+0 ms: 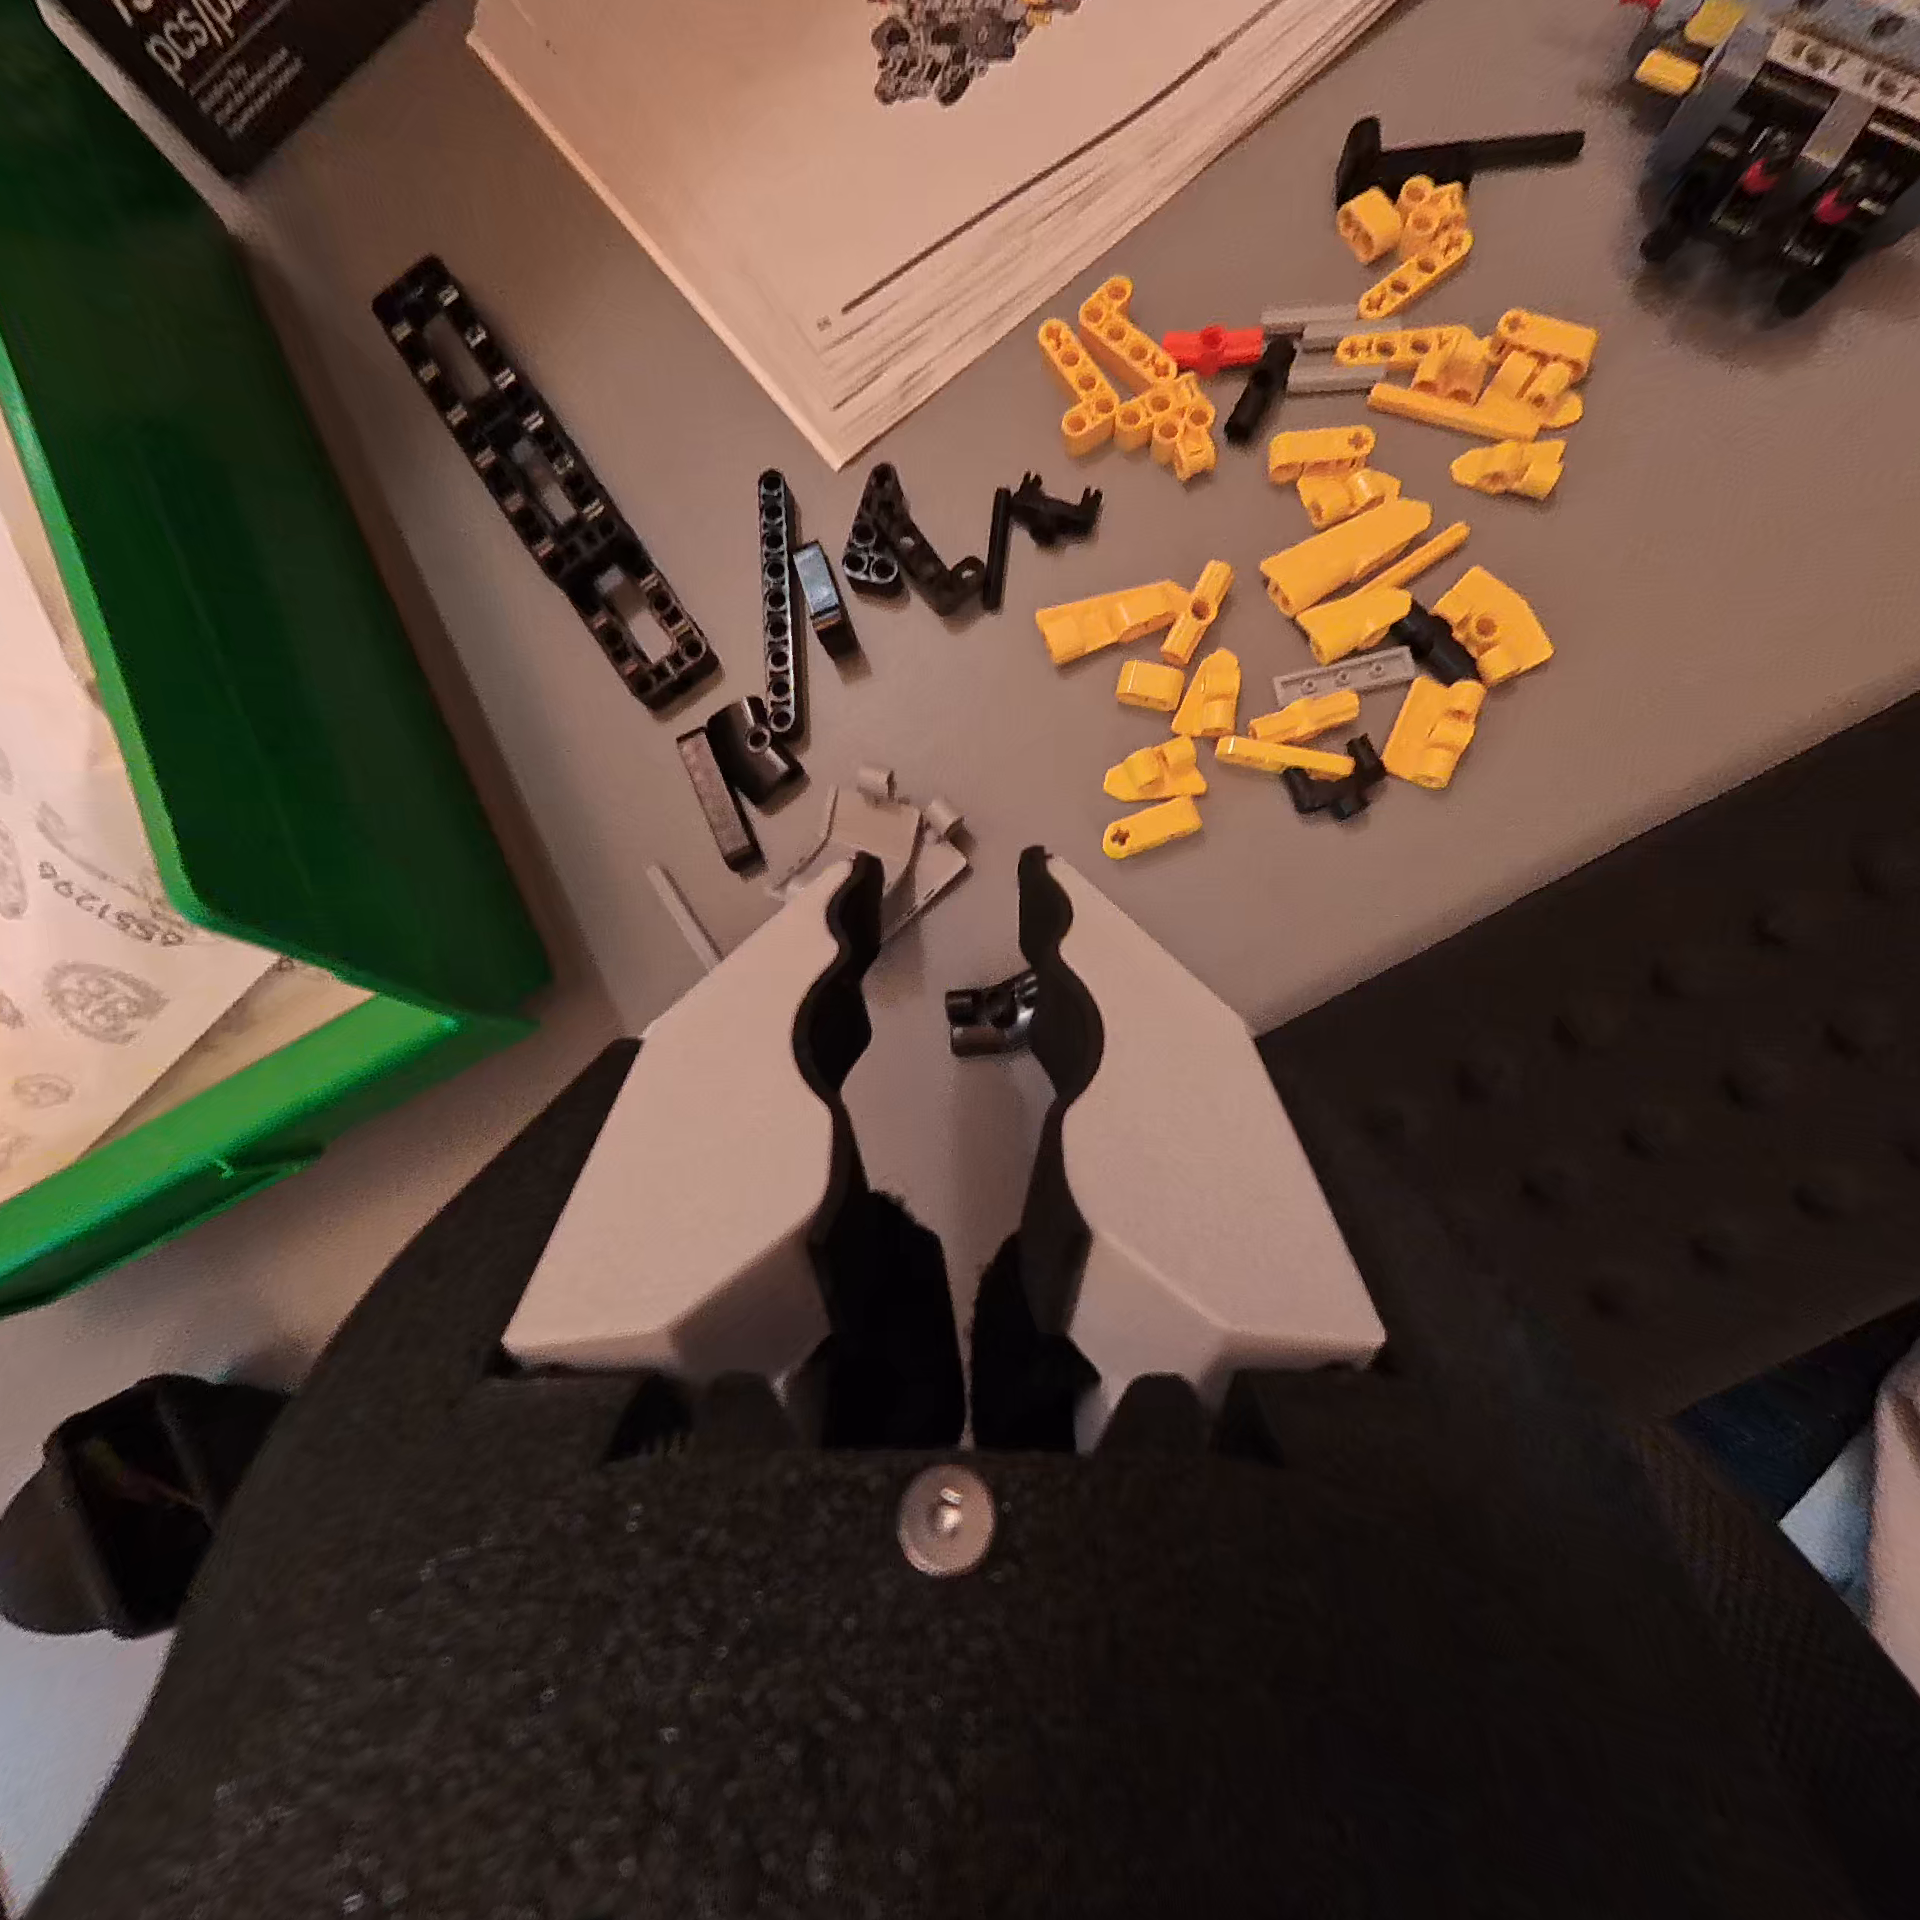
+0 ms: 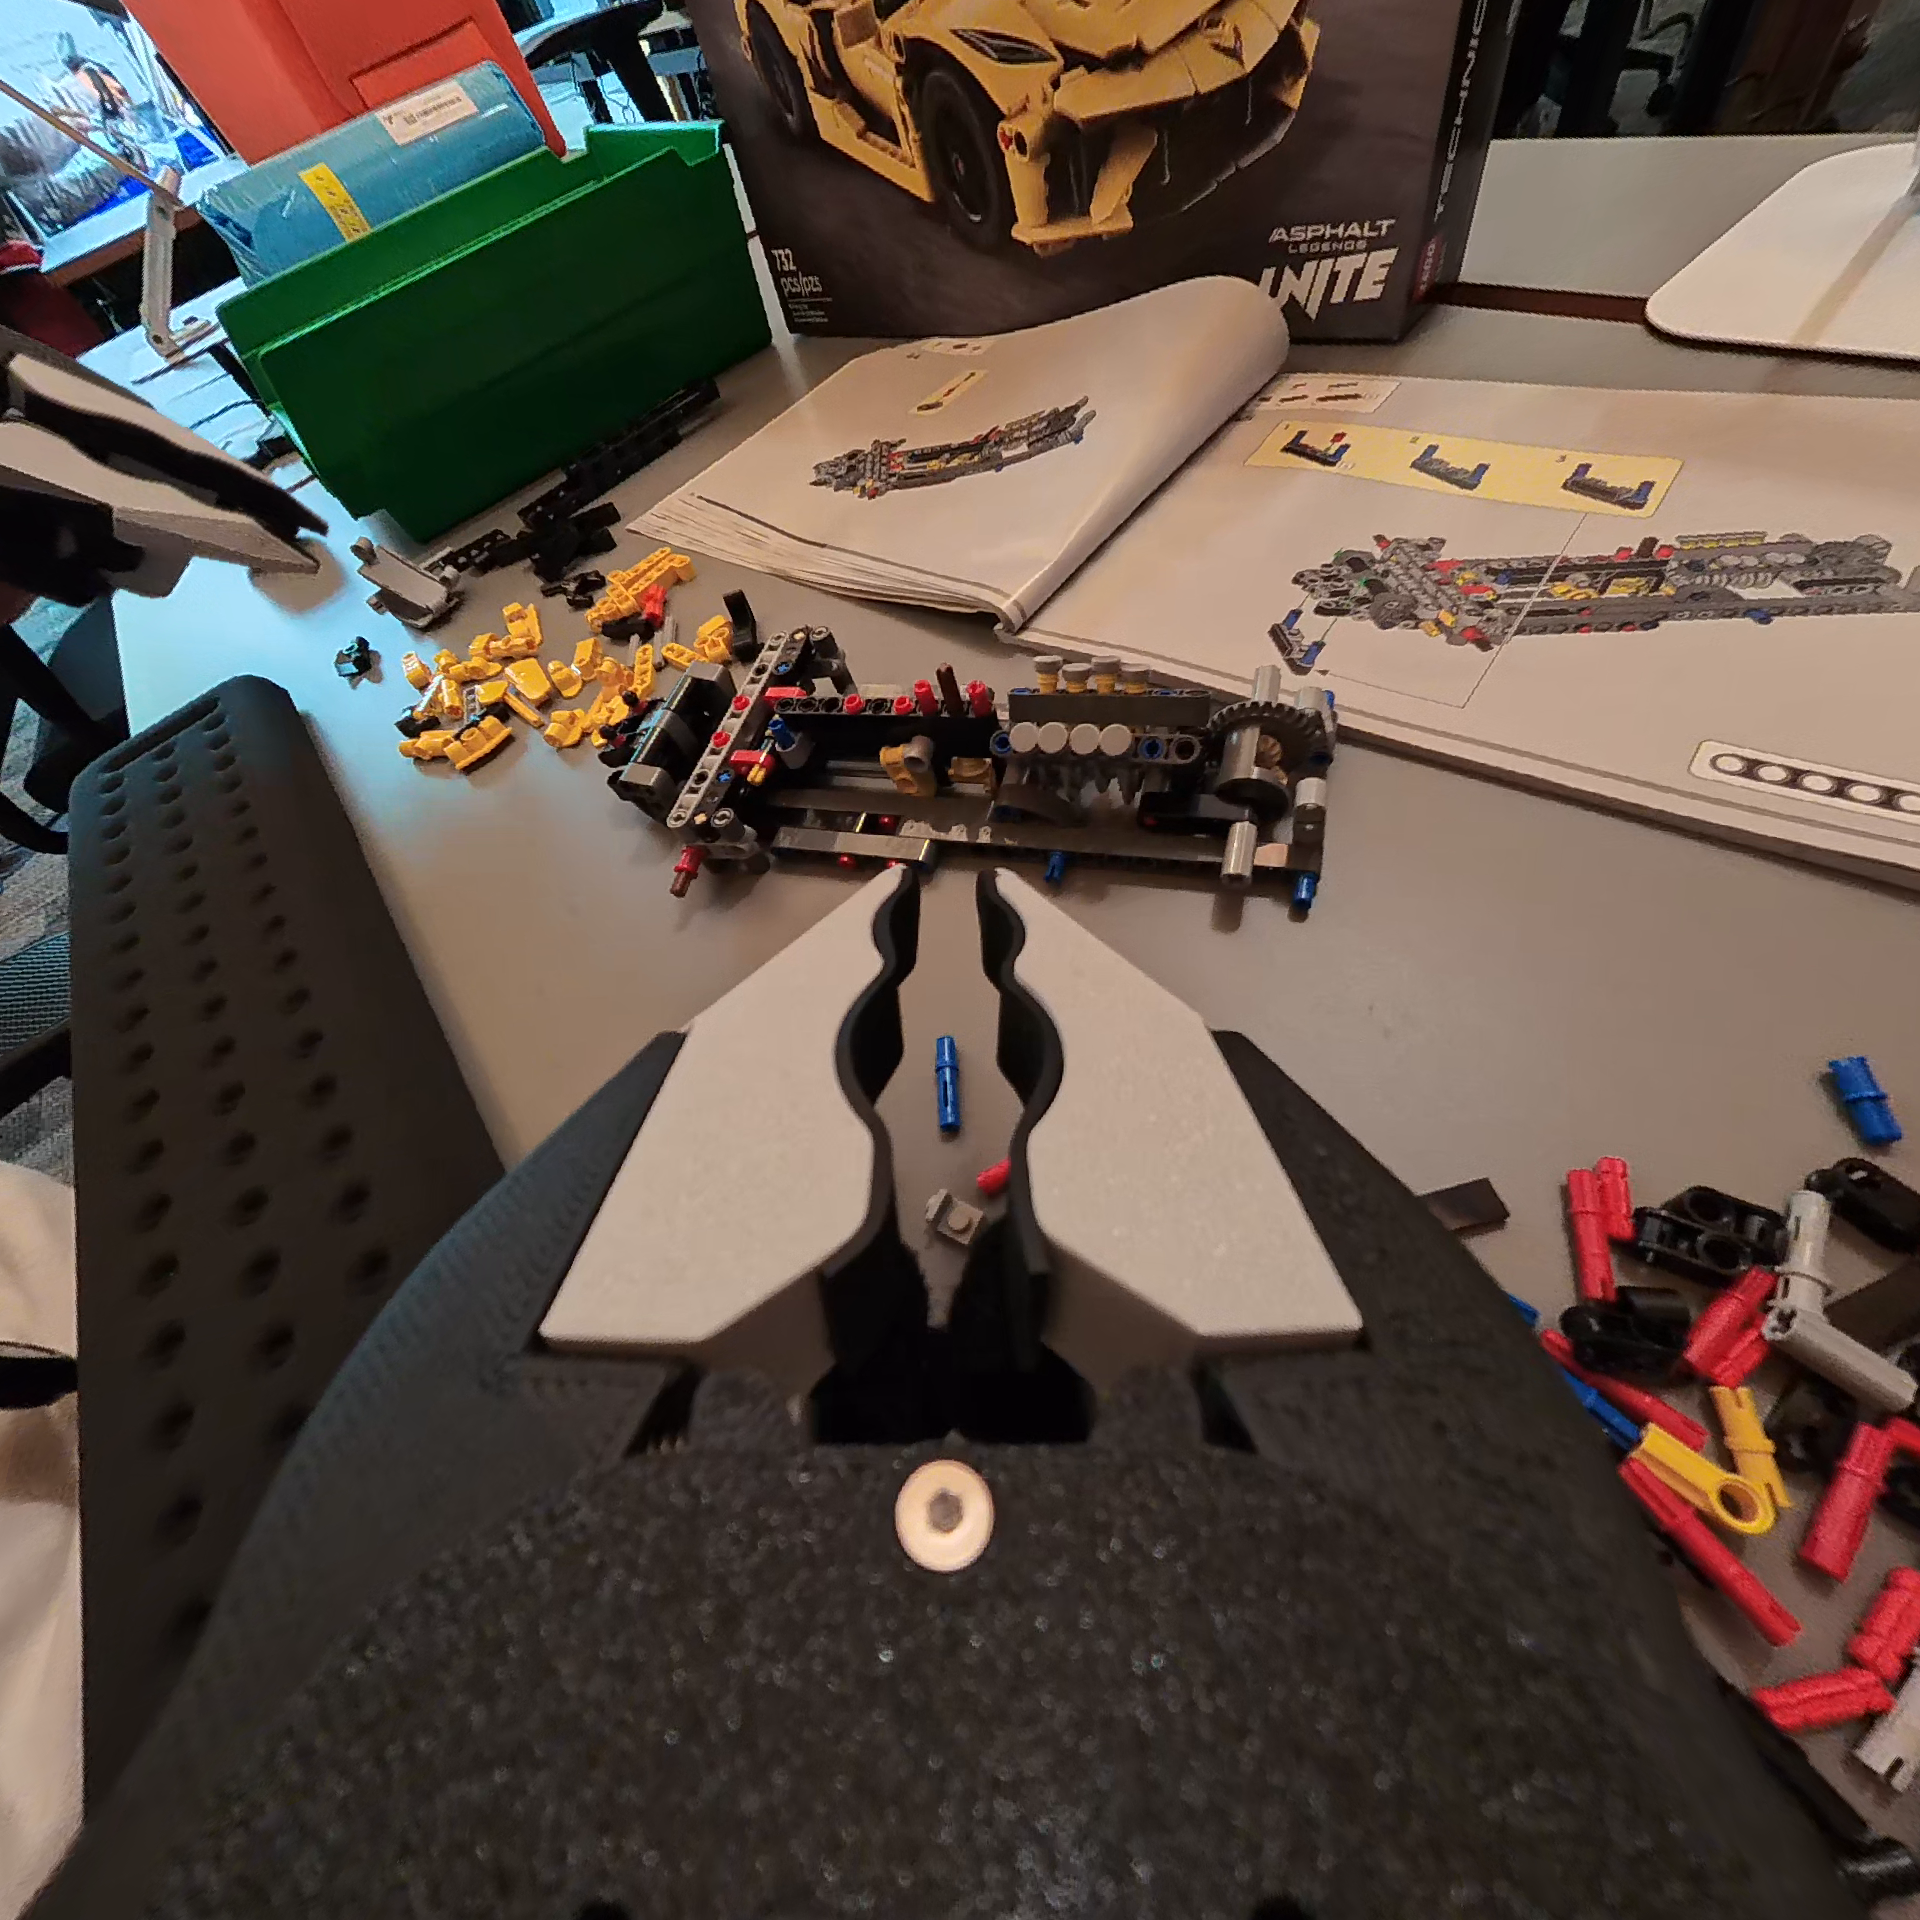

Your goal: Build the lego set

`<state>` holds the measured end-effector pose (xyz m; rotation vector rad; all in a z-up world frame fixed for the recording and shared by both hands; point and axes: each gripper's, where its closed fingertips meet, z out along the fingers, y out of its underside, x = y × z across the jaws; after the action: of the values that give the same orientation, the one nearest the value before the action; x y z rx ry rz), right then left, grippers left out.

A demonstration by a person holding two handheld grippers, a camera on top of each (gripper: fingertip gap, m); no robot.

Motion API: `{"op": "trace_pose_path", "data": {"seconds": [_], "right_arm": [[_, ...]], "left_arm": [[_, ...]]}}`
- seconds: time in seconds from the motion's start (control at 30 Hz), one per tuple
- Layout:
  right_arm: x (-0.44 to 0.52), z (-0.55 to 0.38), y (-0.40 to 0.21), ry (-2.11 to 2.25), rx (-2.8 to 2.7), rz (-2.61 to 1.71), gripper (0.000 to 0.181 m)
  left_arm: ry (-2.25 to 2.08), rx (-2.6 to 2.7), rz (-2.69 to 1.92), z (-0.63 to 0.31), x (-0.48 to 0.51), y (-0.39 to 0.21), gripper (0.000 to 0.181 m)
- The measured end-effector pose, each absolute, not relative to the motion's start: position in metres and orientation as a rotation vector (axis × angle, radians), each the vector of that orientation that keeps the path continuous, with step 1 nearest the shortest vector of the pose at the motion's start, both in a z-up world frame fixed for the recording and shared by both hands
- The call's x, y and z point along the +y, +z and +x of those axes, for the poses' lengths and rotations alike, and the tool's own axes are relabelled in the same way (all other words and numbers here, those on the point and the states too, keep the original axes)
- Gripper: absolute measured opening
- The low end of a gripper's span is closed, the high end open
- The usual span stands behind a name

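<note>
Lego chassis [image 2: 997, 769], partly built in black and grey with red and blue pins, lies on the grey bench [image 2: 1455, 987] just ahead of the right gripper [image 2: 948, 878], whose grey fingers stand slightly parted and pinch nothing; a blue pin [image 2: 947, 1083] rests on the bench between them. An open instruction booklet [image 2: 1039, 478] lies behind the chassis, with the set's box [image 2: 1091, 156] standing upright beyond it and a green bin [image 2: 499, 343] to its left. Yellow pieces [image 1: 1320, 561] are scattered on the bench, black beams [image 1: 545, 483] beside them. The left gripper [image 1: 951, 854] hovers spread and empty over small grey parts [image 1: 883, 831], a small black connector [image 1: 992, 1013] below its fingers. Loose red, black and yellow pins [image 2: 1745, 1382] crowd the bench's right side. A black perforated chair back [image 2: 239, 1039] edges the bench, and other desks show dimly in the room behind.
</note>
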<state>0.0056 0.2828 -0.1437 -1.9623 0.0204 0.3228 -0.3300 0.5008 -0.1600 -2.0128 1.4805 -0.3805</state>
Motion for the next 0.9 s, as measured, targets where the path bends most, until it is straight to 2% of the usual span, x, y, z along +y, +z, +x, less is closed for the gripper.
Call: {"op": "trace_pose_path", "data": {"seconds": [0.3,0.57,0.9], "right_arm": [[0.282,0.011,-0.141,0.346,0.062,-1.943,0.010],[0.280,0.059,-0.141,0.073,0.219,-1.943,0.010],[0.282,0.063,-0.145,0.140,0.253,-1.956,0.008]], "left_arm": [[-0.363,1.466,-2.030,-0.320,0.511,-0.151,0.025],[-0.374,1.545,-2.034,-0.281,0.505,-0.166,0.024],[-0.418,1.663,-2.058,-0.227,0.502,-0.175,0.024]]}}
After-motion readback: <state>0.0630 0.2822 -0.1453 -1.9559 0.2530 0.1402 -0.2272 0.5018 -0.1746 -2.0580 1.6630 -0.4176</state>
